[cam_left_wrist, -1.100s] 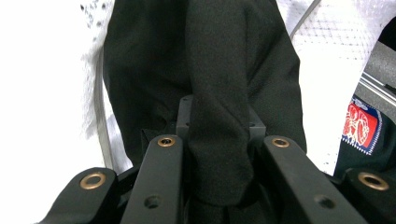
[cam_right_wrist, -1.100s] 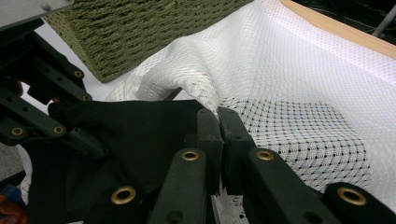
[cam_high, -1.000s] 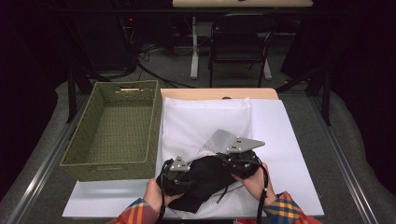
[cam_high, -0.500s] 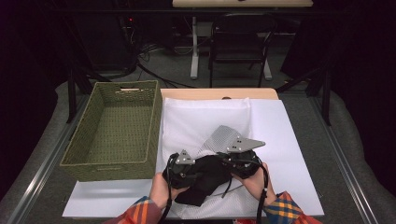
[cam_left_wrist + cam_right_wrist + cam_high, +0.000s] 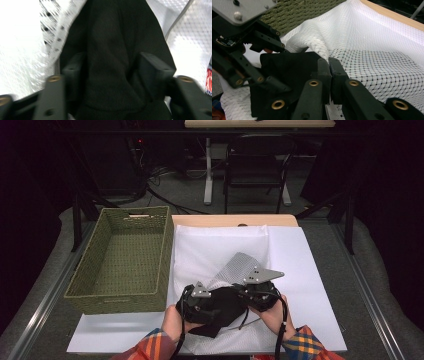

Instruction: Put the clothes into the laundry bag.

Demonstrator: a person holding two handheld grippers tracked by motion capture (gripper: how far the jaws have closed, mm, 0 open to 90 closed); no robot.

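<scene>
In the high view, the left gripper point(image 5: 201, 301) and right gripper point(image 5: 256, 292) sit close together over a black cloth point(image 5: 226, 306) lying on a white mesh bag point(image 5: 220, 251) at the table's near edge, a green basket point(image 5: 121, 292) just to the left. In the left gripper view the jaws stand apart with the cloth point(image 5: 112, 62) bunched between them — touching both pads. In the right gripper view the jaws are pressed together on the mesh point(image 5: 372, 60) edge, right beside the cloth point(image 5: 287, 67).
</scene>
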